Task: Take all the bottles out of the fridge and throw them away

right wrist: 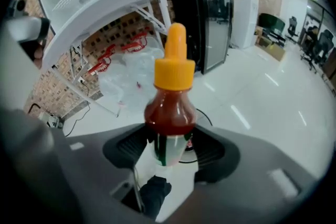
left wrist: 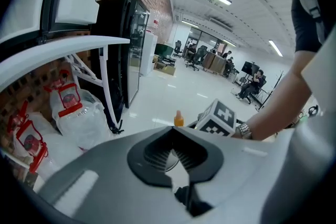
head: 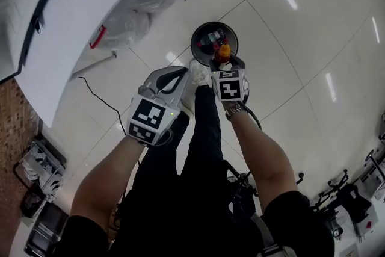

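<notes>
While the fridge [left wrist: 122,44] stands well off, we've got one bottle [right wrist: 170,113] clamped in the right gripper [right wrist: 169,152], pointing steeply down at the bin's [head: 195,39] near edge, not dropped yet. Some stuff's already in there. Left gripper [left wrist: 173,132] hangs alongside, jaws together, empty. Can't tell what's left in the fridge.

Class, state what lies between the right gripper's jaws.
A red sauce bottle with a yellow cap, clamped by the right gripper; the right gripper view shows it.
</notes>
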A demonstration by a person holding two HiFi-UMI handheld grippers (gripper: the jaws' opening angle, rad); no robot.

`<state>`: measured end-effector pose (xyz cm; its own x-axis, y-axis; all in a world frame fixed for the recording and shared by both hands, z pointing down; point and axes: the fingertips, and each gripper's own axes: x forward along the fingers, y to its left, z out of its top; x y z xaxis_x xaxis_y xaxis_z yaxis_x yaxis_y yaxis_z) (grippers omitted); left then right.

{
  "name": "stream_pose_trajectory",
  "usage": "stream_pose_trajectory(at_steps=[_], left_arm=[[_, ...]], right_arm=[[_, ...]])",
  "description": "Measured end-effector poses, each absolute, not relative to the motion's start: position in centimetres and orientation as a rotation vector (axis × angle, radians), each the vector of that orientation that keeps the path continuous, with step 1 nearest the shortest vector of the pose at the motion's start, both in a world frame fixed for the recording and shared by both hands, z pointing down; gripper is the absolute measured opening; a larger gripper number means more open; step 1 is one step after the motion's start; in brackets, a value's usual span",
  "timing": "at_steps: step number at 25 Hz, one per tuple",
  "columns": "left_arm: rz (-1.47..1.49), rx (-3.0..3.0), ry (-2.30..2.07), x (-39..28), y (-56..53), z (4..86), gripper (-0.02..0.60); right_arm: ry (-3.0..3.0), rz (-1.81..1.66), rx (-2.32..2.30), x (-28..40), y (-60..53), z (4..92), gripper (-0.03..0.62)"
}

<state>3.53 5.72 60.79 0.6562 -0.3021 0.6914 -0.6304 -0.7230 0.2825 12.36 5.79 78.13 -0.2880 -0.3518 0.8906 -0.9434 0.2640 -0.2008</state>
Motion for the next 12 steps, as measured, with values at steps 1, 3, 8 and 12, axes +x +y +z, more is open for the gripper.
stream_pose_trajectory(at_steps=[1, 3, 8, 12], left_arm=[[0.863, 2.353, -0.726, 3.3, 5.8, 61.3, 0.003], [0.87, 2.332, -0.731, 3.1, 6.0, 62.2, 0.003], [0.882, 2.296, -0.726, 2.7, 6.6, 63.9, 0.003], [0.882, 2.273, -0.727, 2.3, 6.7, 64.5, 0.003]], right_arm=[[-1.784, 1.007, 1.172, 12.3, 5.8, 78.9, 0.272], [-1.775, 1.003, 1.143, 12.2, 5.7, 80.3, 0.272], [-1.734, 1.012, 1.076, 11.7, 5.5, 83.2, 0.276], [-1.707, 1.007, 1.046, 11.3, 5.7, 84.2, 0.305]])
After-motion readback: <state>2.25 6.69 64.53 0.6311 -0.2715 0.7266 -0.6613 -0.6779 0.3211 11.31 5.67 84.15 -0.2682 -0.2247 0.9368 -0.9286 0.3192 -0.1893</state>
